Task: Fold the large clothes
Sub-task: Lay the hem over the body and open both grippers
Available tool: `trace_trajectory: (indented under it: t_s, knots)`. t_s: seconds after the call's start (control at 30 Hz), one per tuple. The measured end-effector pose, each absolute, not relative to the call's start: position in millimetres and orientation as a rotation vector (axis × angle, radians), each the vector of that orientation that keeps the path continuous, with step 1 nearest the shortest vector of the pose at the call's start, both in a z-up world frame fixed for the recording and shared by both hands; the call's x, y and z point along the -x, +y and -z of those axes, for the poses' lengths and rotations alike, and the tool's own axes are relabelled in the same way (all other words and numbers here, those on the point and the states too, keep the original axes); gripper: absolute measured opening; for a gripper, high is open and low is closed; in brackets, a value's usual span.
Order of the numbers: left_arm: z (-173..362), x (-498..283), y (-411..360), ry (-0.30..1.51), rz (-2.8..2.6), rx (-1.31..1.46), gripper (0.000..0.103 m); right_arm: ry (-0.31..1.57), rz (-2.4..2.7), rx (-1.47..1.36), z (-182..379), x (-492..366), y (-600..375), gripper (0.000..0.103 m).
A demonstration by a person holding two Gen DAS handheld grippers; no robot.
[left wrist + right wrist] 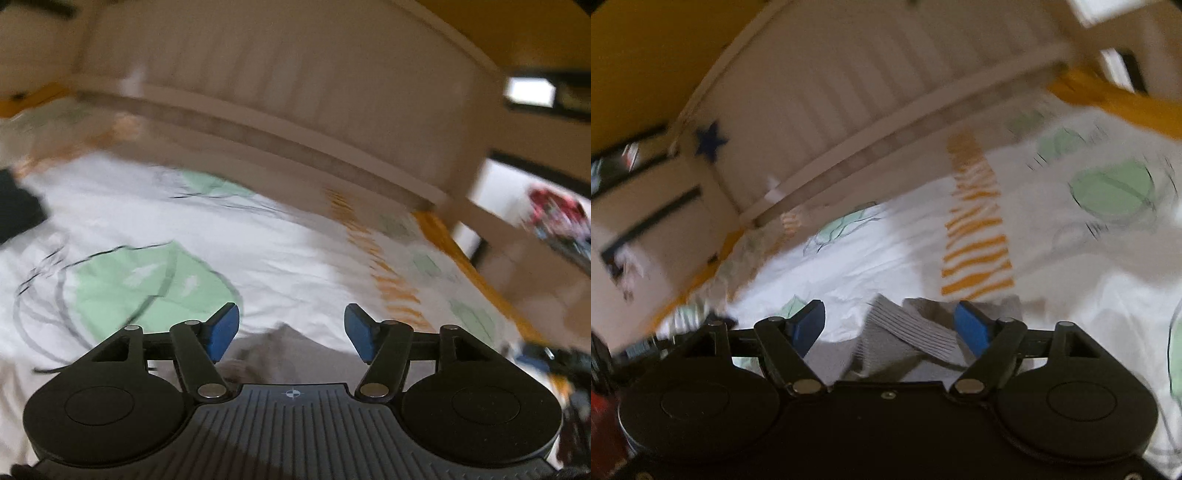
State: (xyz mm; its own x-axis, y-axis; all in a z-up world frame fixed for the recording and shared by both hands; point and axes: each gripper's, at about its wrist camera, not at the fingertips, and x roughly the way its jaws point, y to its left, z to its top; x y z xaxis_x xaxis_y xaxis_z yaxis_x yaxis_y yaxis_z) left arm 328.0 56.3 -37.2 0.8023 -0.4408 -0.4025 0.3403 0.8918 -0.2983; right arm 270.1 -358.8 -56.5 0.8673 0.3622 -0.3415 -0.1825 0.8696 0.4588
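The grey garment (280, 347) lies on the bed, and in the left wrist view only a soft, rumpled fold of it shows, low between the blue pads of the left gripper (291, 330). The jaws stand apart with nothing pressed between them; the cloth sits beneath and just beyond them, released and not grasped. That placing suggests the fold has been laid down here, near the side of the bed closest to the camera, and the hand is letting it rest. The bedsheet (295, 258) under it is white with pale green rounds and a strip of orange stripes, and it is creased. Beyond it a white slatted headboard (295, 85) runs along the far edge of the bed. A dark cloth (18, 206) lies at the left edge, blurred. The wall behind is yellow.

In the right wrist view the garment (905, 332) is plainer: a ribbed grey hem or cuff, doubled over itself, lies between the wide-set fingers of the right gripper (892, 325). The pads do not close on it, so this hand too has let go. Both ends seem to have been set down together, as a fold would need. The orange-striped strip (975, 236) of the sheet runs away toward the headboard (849, 96), which bears a dark blue star (711, 142). The view is smeared, and the clutter at its left edge cannot be made out.
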Motion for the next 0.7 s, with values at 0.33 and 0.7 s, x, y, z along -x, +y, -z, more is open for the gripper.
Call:
trace_trajectory:
  t_s: [0.33, 0.7]
  knots:
    - [62.6, -292.8, -15.8, 0.667, 0.903, -0.225, 0.061, 0.530, -0.661, 0.005, 54.4, -250.8, -267.6, 0.078]
    - [93.6, -346.2, 11.4, 0.732, 0.613, -0.052, 0.061, 0.665, -0.448, 0.083, 90.5, -281.2, -278.4, 0.078]
